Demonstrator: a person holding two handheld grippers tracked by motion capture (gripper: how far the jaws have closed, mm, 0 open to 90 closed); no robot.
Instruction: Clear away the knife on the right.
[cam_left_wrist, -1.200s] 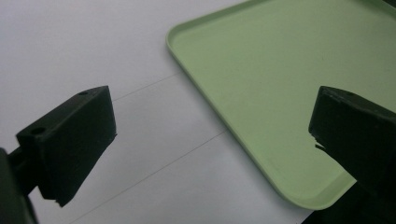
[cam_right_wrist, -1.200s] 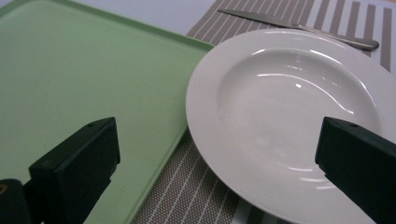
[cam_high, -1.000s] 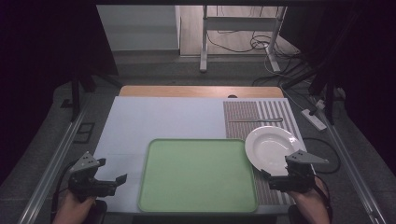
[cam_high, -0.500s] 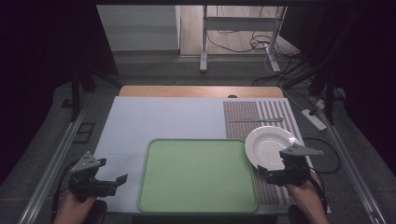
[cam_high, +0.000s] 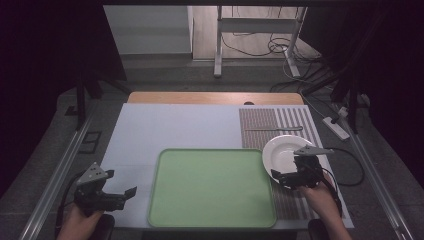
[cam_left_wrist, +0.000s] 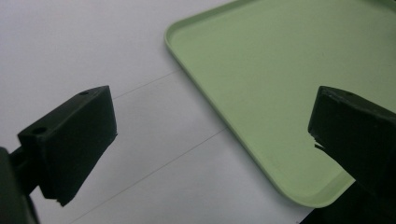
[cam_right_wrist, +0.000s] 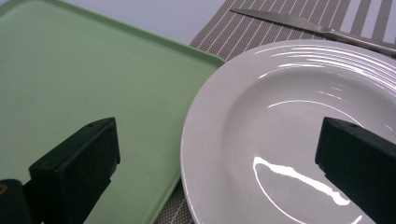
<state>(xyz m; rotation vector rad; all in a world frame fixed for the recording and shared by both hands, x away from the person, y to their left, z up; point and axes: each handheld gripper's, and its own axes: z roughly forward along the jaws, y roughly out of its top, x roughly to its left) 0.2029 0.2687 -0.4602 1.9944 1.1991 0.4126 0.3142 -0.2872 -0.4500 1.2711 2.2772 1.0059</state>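
A white plate (cam_high: 283, 152) (cam_right_wrist: 299, 135) lies on a striped grey placemat (cam_high: 275, 125), just right of an empty green tray (cam_high: 212, 187) (cam_left_wrist: 280, 79) (cam_right_wrist: 70, 79). My right gripper (cam_high: 290, 176) (cam_right_wrist: 215, 172) is open over the plate's near left rim, one jaw above the tray's edge, the other above the plate's bowl. A table knife (cam_high: 274, 129) (cam_right_wrist: 303, 25) rests on the placemat beyond the plate. My left gripper (cam_high: 117, 196) (cam_left_wrist: 210, 140) hangs open above the white mat at the tray's near left corner, nothing between its jaws.
A white mat (cam_high: 170, 127) covers the table, with a wooden edge (cam_high: 215, 98) at the far side. Metal rails (cam_high: 60, 170) run along both sides. Cables and a power strip (cam_high: 336, 127) lie on the floor to the right.
My right gripper has moved forward and left, from the placemat near the table's edge to over the plate's near rim. The left gripper has barely moved.
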